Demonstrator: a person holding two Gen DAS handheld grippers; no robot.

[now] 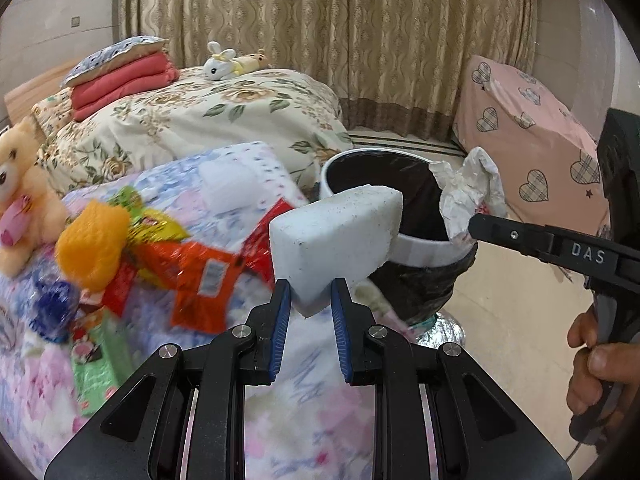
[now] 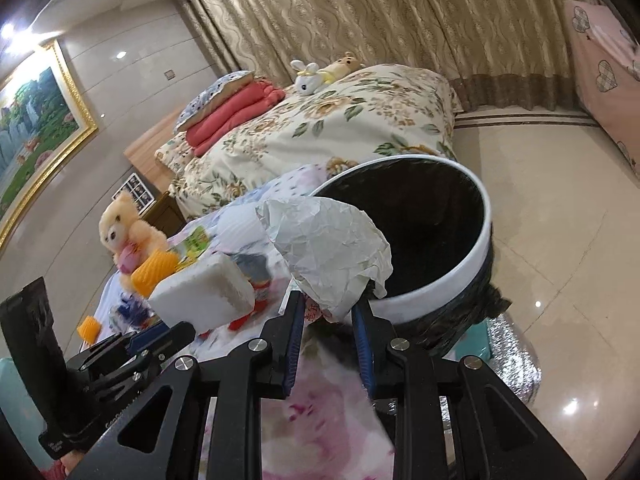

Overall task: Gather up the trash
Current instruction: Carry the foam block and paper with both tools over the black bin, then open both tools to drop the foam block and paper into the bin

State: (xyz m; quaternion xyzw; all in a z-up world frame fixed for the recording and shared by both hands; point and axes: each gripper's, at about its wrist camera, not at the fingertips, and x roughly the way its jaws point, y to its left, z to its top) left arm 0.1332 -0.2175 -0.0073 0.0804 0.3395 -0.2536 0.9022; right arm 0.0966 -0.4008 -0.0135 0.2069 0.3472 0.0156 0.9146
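Left wrist view showed the left gripper (image 1: 310, 294) pinching a white foam block (image 1: 336, 240), the right gripper (image 2: 328, 304) clamping crumpled paper (image 2: 328, 248) beside the bin (image 2: 472, 256).

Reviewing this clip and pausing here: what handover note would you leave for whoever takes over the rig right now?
Left gripper: shut on a white foam block, held up beside the bin.
Right gripper: shut on a crumpled paper, held at the bin's near rim.
Trash bin: white rim, black liner, open, standing on the floor beside the bed.
Done: both pieces picked up. Neither is dropped in yet.
Left: release both over the bin, then probably collect the snack wrappers on the bed cover. The teddy bear looks like a toy rather than trash.
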